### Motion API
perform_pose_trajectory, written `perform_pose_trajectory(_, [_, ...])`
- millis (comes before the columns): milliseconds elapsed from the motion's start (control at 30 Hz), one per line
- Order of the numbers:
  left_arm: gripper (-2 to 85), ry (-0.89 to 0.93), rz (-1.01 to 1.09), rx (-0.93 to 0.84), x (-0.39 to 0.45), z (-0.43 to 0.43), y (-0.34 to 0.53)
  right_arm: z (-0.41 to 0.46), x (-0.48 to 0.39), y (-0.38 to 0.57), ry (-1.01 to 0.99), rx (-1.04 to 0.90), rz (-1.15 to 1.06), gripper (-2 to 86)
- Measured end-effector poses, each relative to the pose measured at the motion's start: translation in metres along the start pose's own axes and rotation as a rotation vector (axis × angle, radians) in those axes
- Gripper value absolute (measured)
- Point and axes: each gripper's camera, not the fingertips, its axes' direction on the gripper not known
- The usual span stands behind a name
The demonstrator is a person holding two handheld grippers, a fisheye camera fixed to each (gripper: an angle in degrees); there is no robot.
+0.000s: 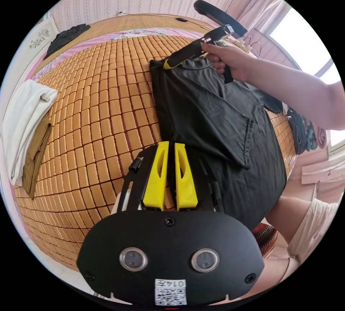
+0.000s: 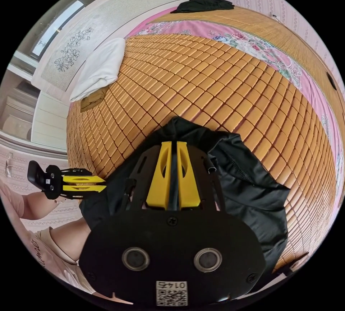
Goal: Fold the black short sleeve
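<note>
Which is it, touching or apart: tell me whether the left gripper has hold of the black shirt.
Touching. In the left gripper view the left gripper has its yellow jaws closed on an edge of the black shirt, dark cloth running up between them.

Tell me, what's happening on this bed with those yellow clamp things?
A person is folding a black short-sleeve shirt on a woven bamboo mat, holding a gripper in each hand. The left gripper is pinched shut on one edge of the shirt, and the right gripper is closed on the cloth at the far end, near the collar. The shirt lies part folded, one sleeve turned in. White and brown folded clothes are stacked at the mat's edge.
</note>
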Motion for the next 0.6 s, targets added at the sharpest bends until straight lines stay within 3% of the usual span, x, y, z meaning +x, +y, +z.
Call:
perform_pose_trajectory(167, [1.3,0.035,-0.088,0.085,-0.007,-0.012,0.001,-0.014,-0.011,-0.012,0.005,0.017,-0.08,0.5])
perform_pose_trajectory(367, [3.3,0.031,-0.185,0.036,-0.008,0.004,-0.004,0.008,-0.017,-0.019,0.033,-0.062,-0.122,1.6])
perform_pose_trajectory(600, [4.2,-0.044,-0.187,0.095,0.021,-0.023,-0.009,-0.052,-0.012,0.041,0.1,0.085,-0.087,5.6])
